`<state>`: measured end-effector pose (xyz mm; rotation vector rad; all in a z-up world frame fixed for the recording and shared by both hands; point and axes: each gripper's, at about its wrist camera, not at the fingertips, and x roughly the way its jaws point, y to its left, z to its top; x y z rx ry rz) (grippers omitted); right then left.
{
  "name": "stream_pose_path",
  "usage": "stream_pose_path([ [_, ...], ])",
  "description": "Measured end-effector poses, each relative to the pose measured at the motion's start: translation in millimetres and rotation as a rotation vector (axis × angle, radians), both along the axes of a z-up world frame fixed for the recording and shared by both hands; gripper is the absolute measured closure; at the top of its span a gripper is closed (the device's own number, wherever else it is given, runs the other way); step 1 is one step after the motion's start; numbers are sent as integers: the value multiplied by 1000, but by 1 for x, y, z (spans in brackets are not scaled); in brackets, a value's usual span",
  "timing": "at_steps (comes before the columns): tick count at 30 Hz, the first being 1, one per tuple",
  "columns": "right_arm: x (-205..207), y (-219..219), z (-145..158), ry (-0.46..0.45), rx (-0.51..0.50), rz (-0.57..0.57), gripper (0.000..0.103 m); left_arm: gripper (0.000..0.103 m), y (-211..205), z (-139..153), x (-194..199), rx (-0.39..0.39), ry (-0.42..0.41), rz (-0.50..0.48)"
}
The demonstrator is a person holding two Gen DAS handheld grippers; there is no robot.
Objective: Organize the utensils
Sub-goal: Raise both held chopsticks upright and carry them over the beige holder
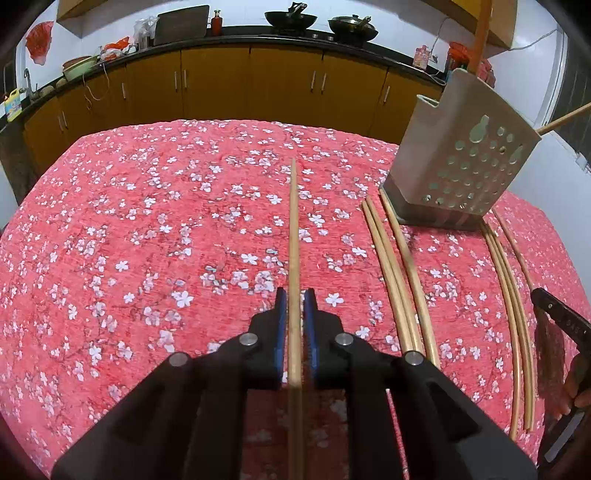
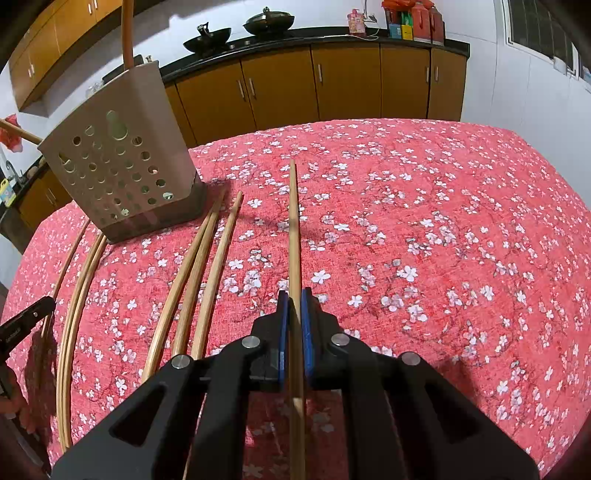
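- One chopstick [image 1: 294,236] is clamped between the blue-padded fingers [image 1: 280,325] of the left gripper [image 1: 294,295]; the fingers are closed onto its shaft, and its tip is pointed forward above the tabletop [image 1: 147,229].
- A second chopstick [image 2: 294,236] is gripped the same way by the right gripper [image 2: 294,295], whose fingers [image 2: 307,325] are pressed against its sides.
- The perforated utensil holder [image 1: 461,158] is located on the tabletop between the two grippers, tilted in both views; an orange handle [image 1: 480,37] and a wooden stick [image 1: 561,120] are seen projecting from its top.
- Three loose chopsticks [image 2: 192,280] are laid side by side just in front of the holder on the left gripper's side of it.
- Further chopsticks [image 1: 513,288] are laid on the holder's other side.
- Woks [image 2: 236,31] are seen on the far kitchen counter.
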<state>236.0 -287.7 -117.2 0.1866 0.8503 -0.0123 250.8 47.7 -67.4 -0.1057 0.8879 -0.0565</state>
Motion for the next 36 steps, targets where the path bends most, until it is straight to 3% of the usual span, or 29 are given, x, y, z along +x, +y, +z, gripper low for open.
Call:
stream_pose_path([
  [9,-1,1,0,-1,-7,2,94,80,-13,0,2,30,-1,-31],
  [26,-5,1,1,0,-5,11,94,79,-15,0,1,27,-2,-33],
  [36,-27,3,0,11,-36,34,94,80,-21,-2,-27,67,1,-76],
])
